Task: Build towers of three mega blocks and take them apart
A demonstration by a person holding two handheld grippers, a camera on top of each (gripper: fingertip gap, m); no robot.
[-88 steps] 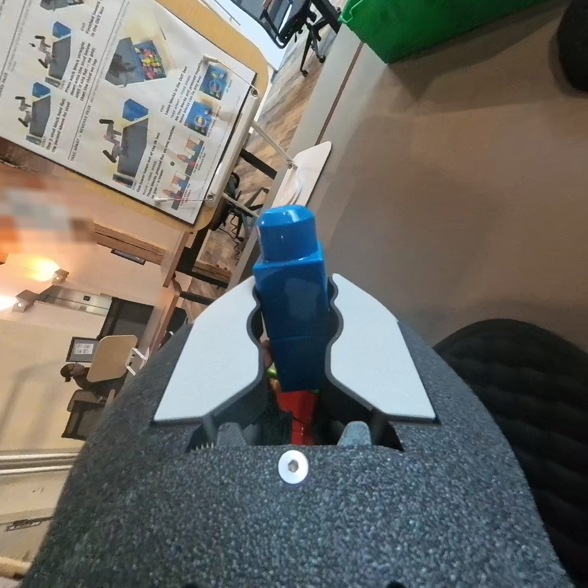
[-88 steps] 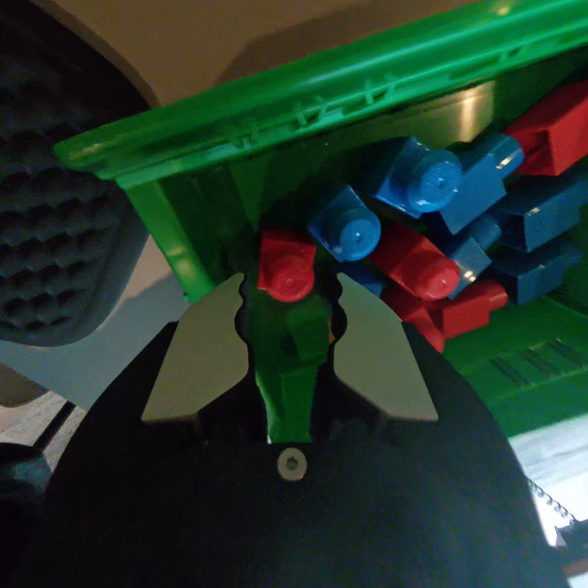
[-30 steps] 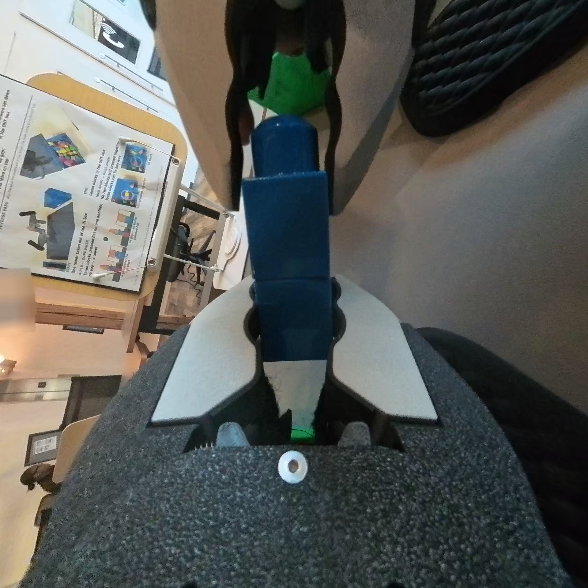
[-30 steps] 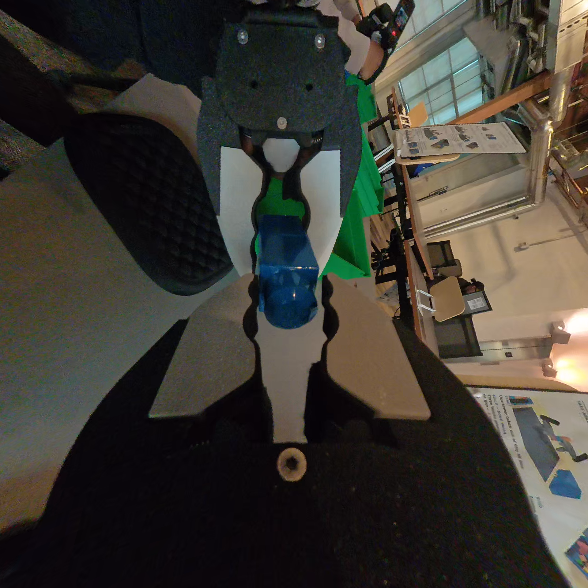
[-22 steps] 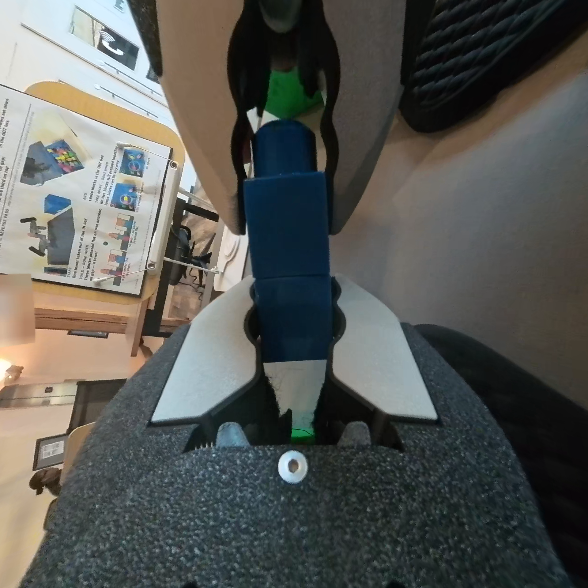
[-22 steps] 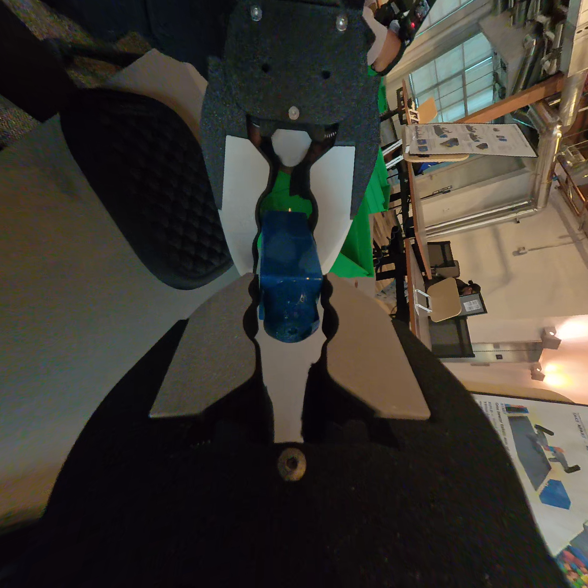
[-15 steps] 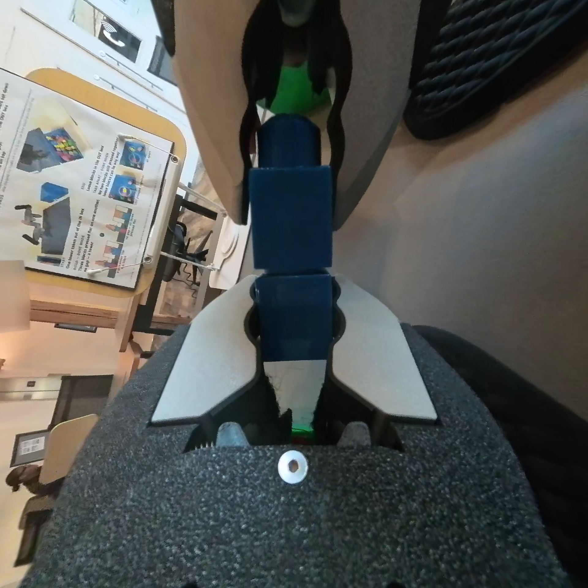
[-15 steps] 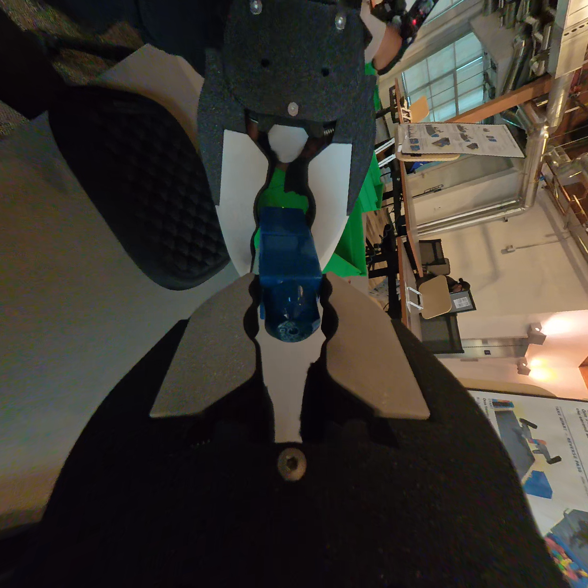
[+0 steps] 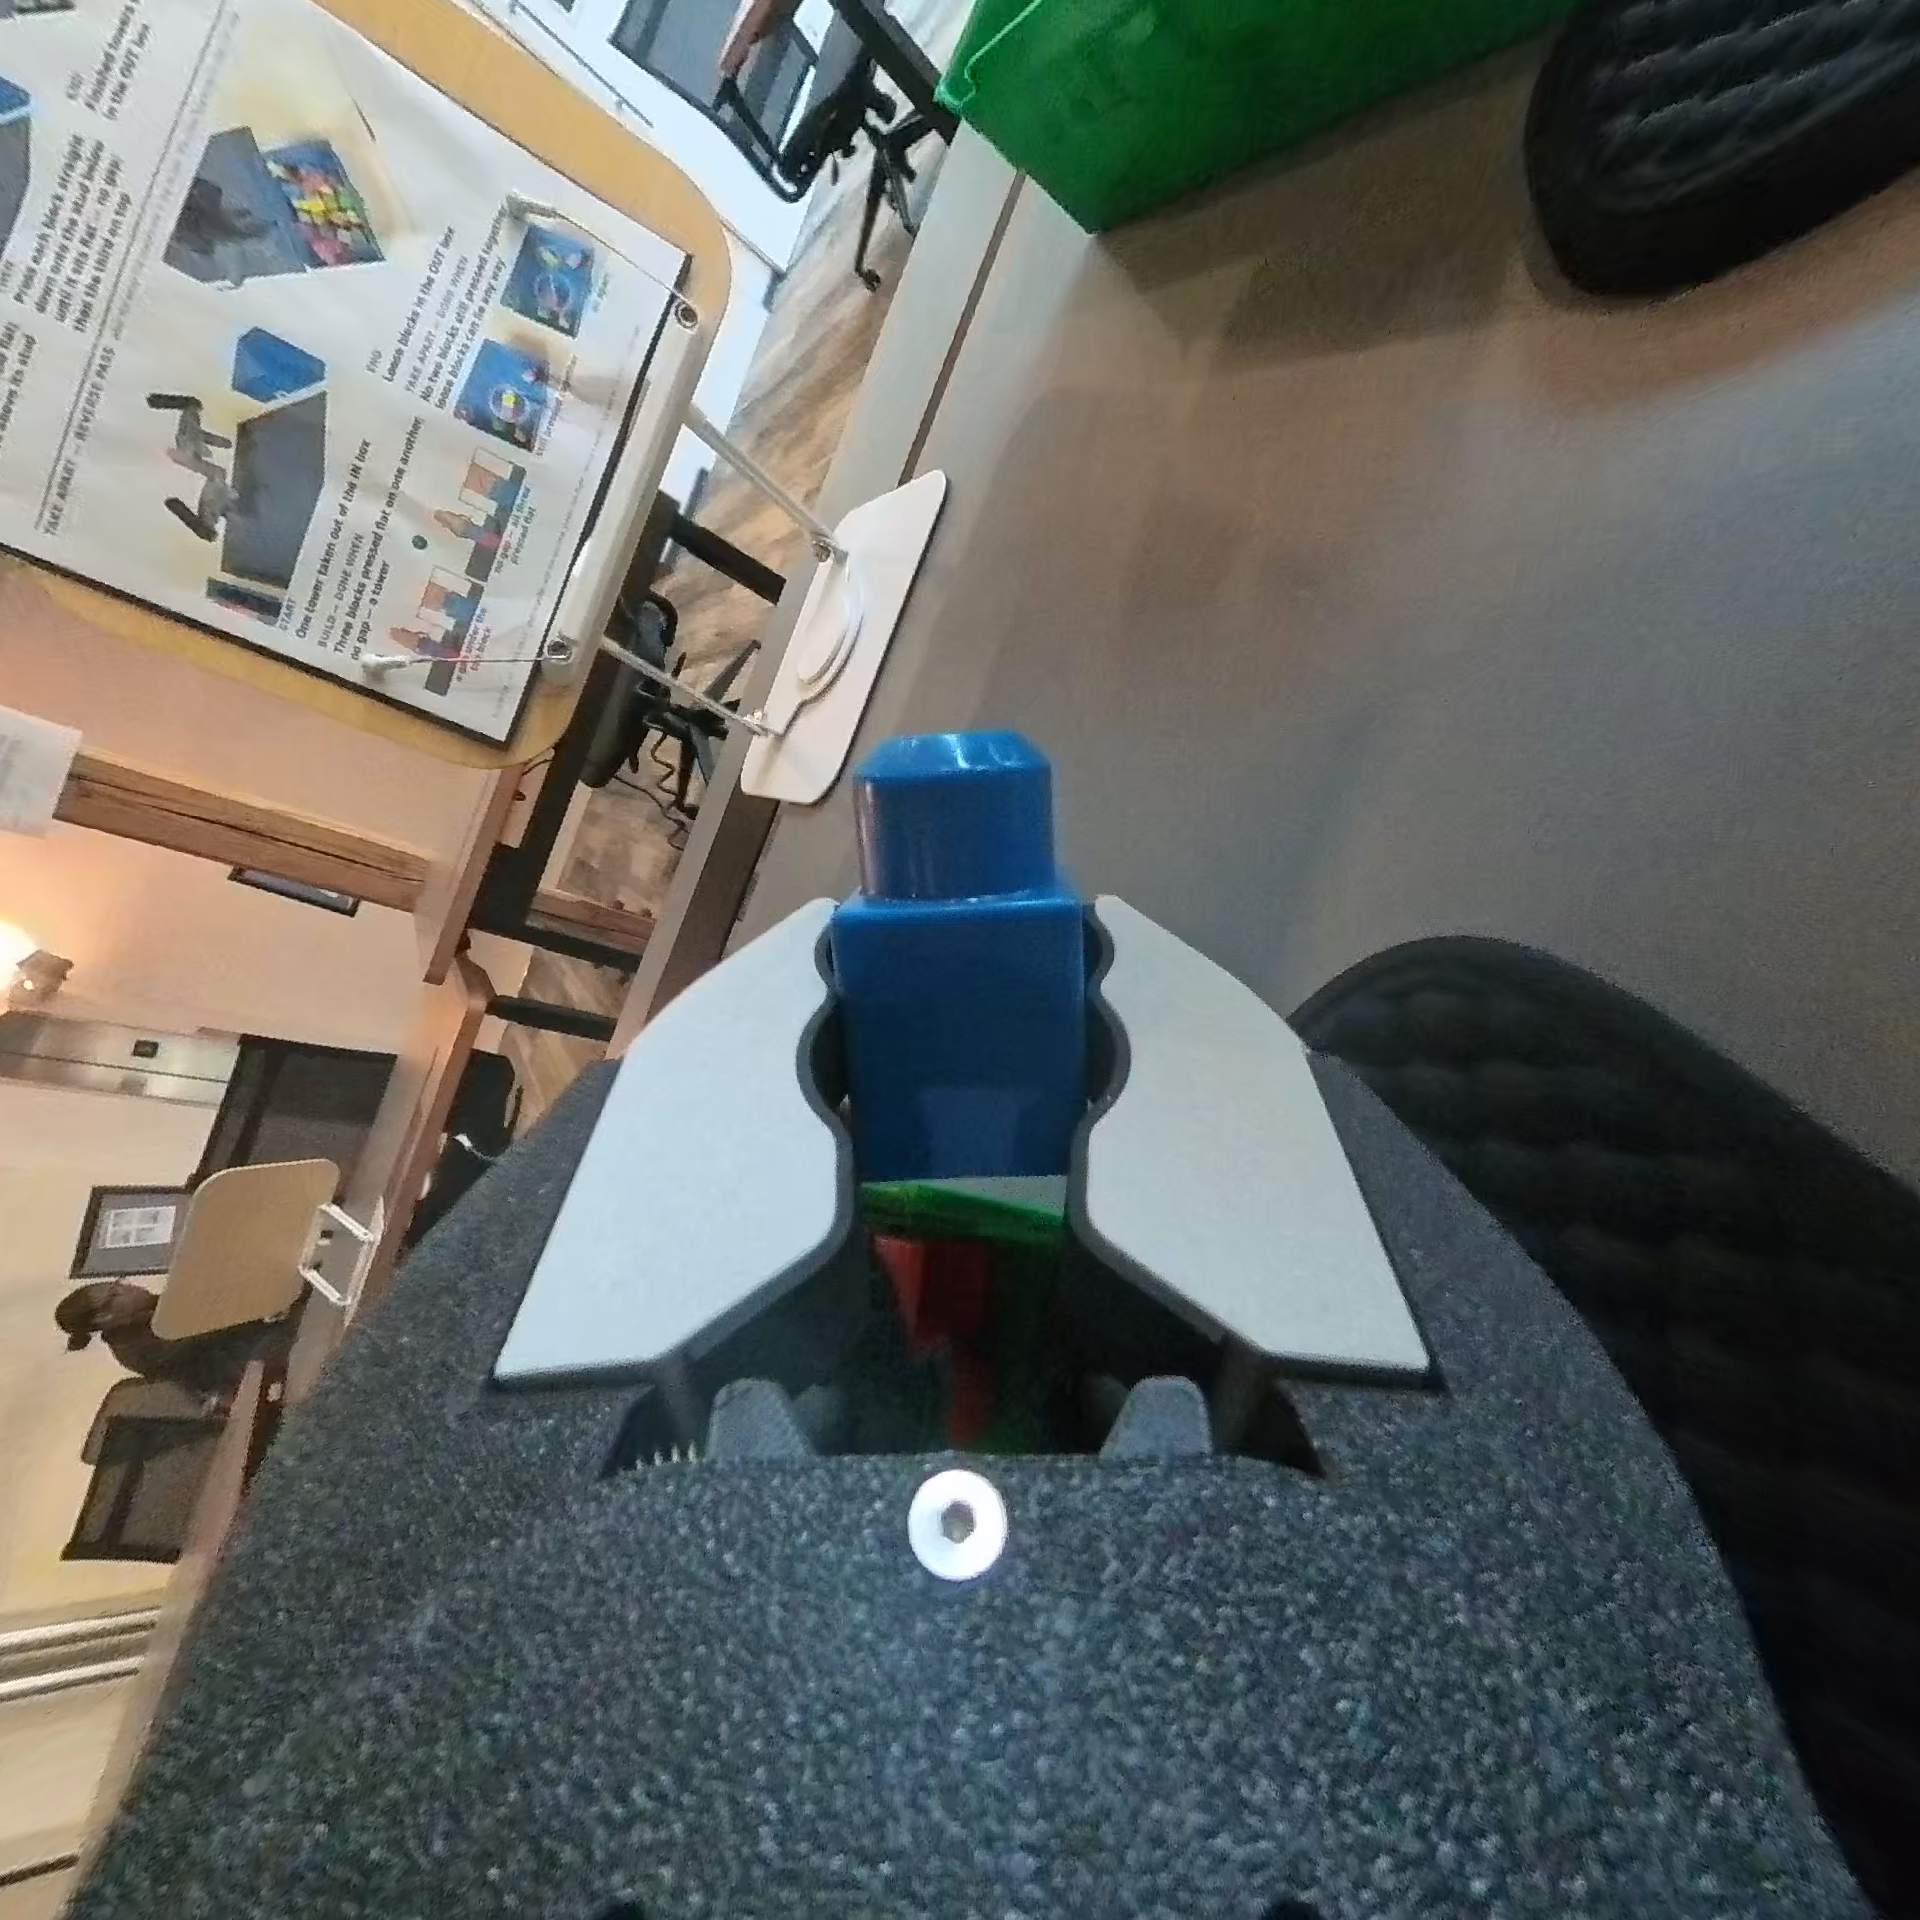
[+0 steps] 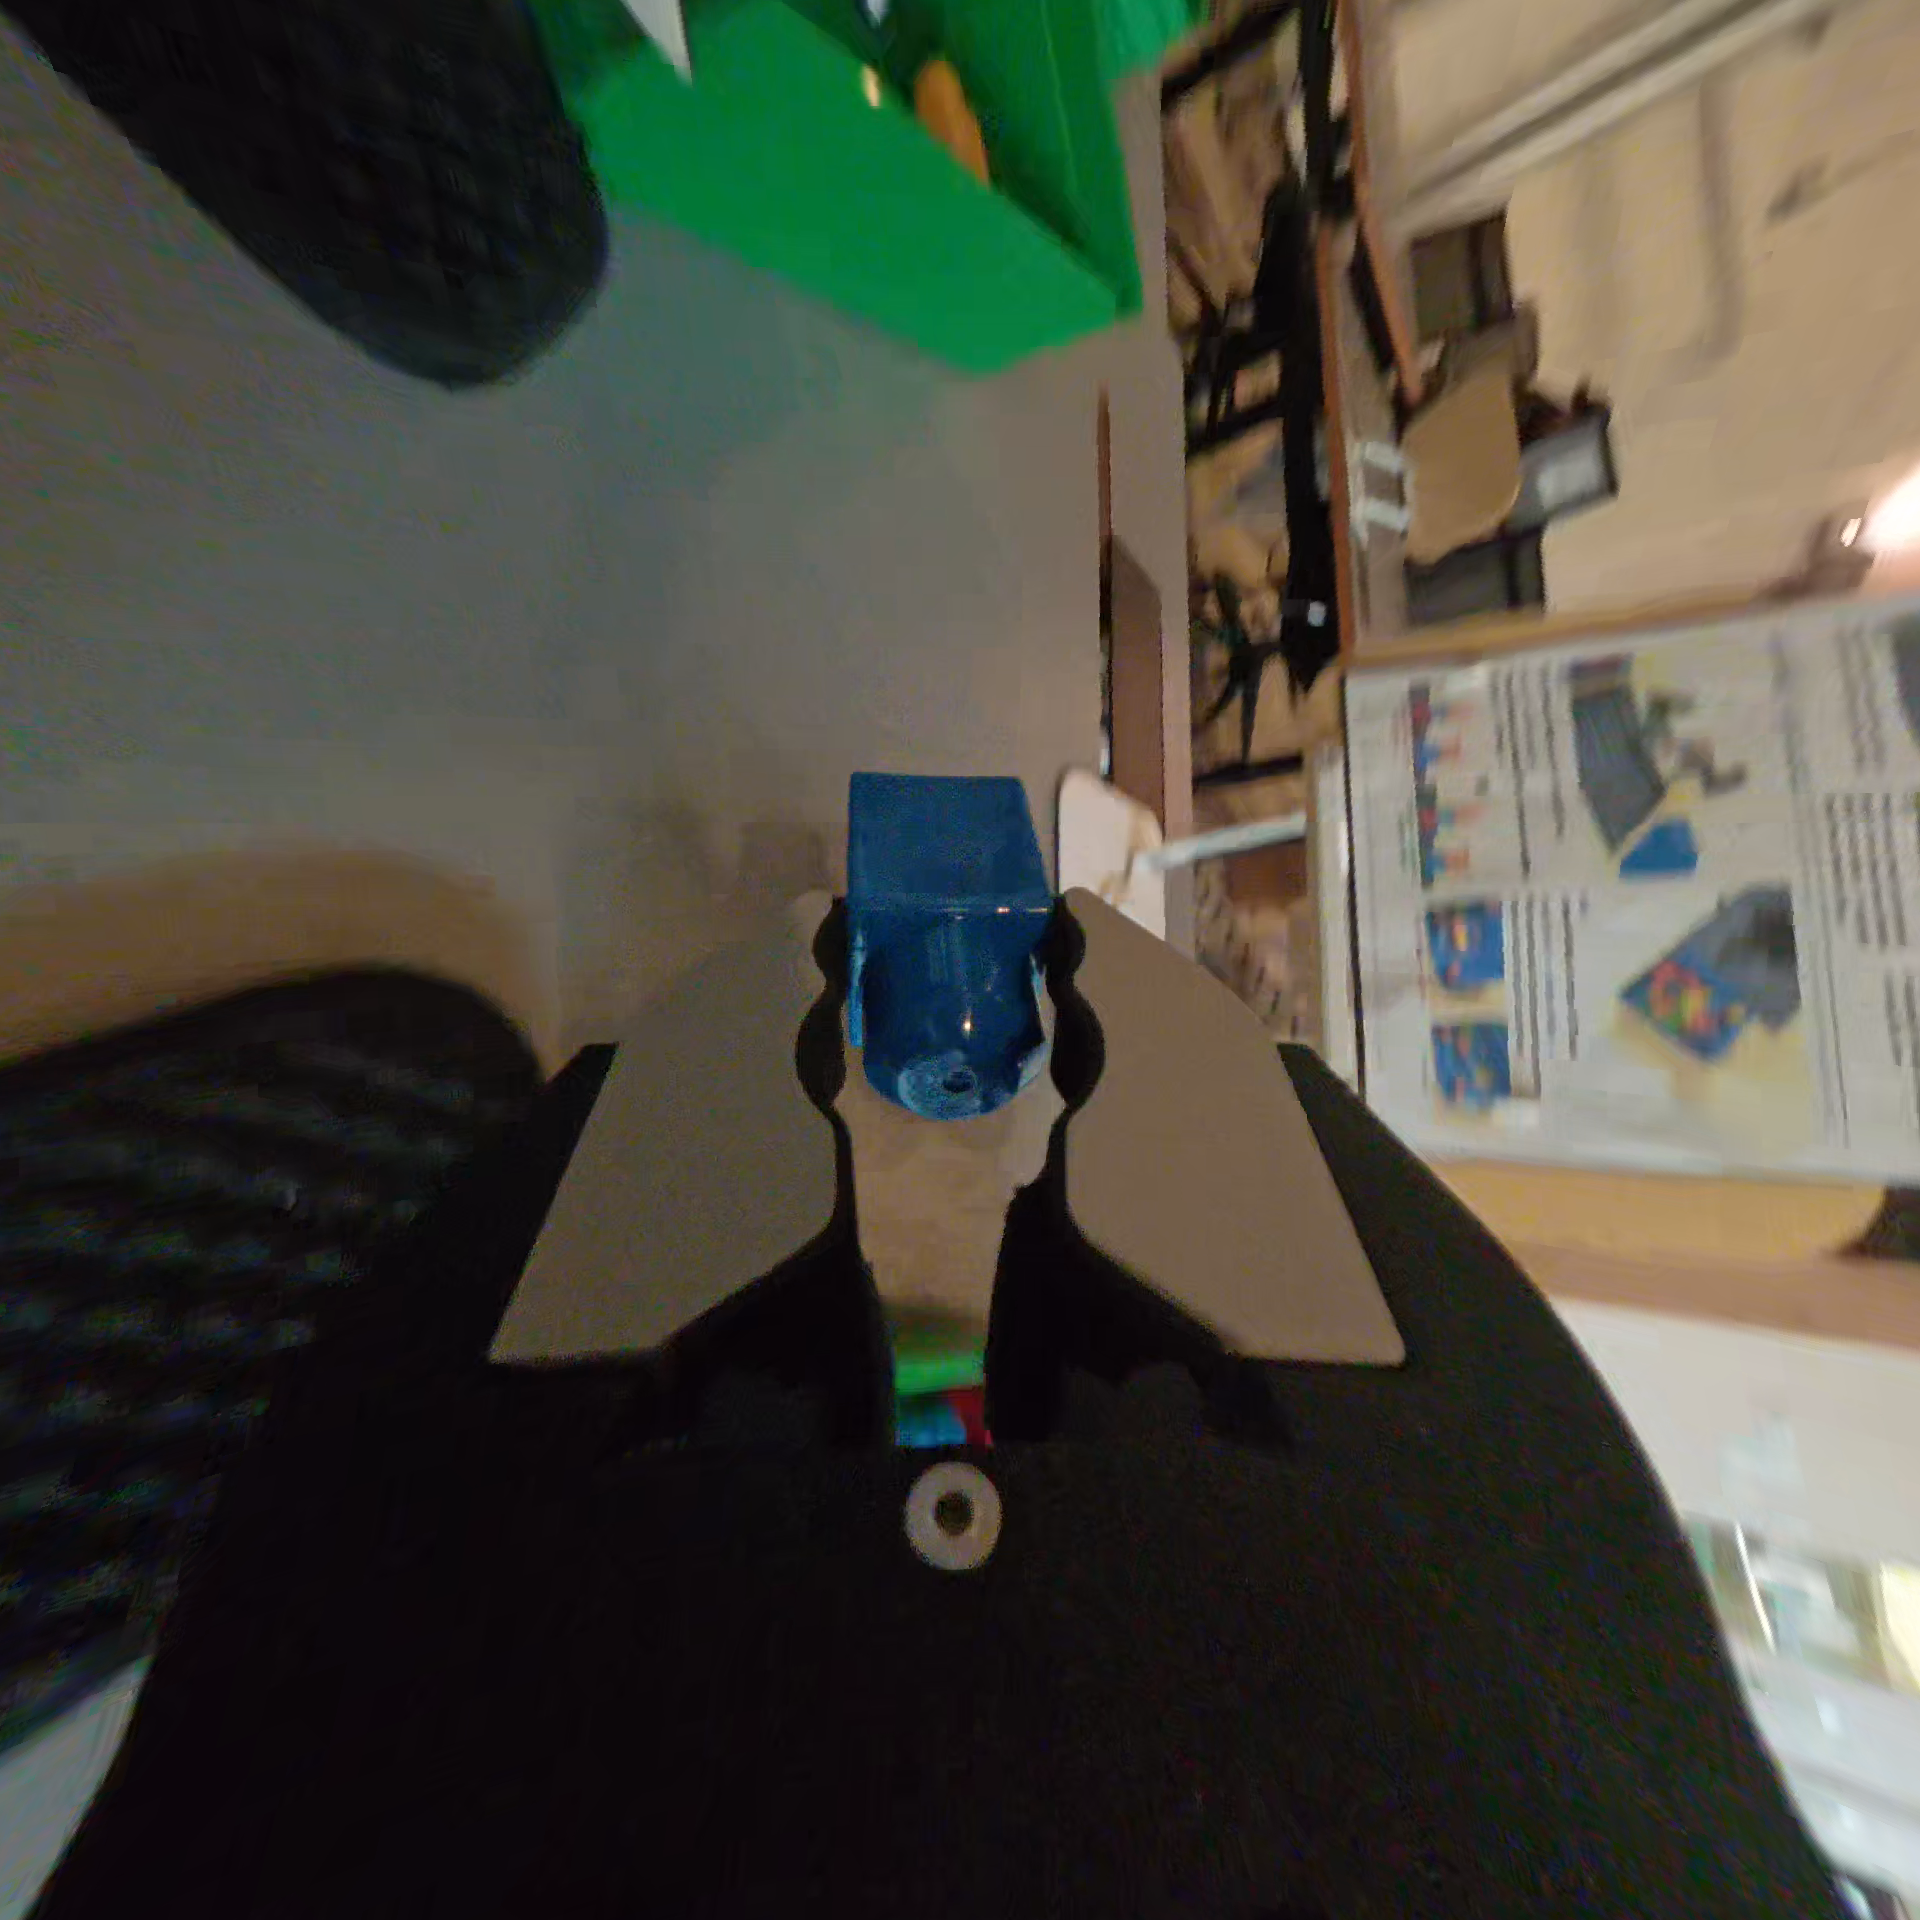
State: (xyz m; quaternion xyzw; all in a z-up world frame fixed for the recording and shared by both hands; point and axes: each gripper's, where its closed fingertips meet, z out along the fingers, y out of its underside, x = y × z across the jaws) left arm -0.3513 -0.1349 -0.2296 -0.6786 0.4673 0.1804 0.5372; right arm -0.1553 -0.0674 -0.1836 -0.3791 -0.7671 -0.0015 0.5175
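Clamping a blue block (image 9: 961,1023) between its tips, stud pointing forward past them, the left gripper (image 9: 961,997) hung over a beige table (image 9: 1455,623). The right gripper (image 10: 948,997) gripped a second blue block (image 10: 943,935), stud towards the camera. A green bin (image 9: 1195,94), dark textured pads (image 9: 1704,135) and an instruction poster (image 9: 301,343) lay beyond.
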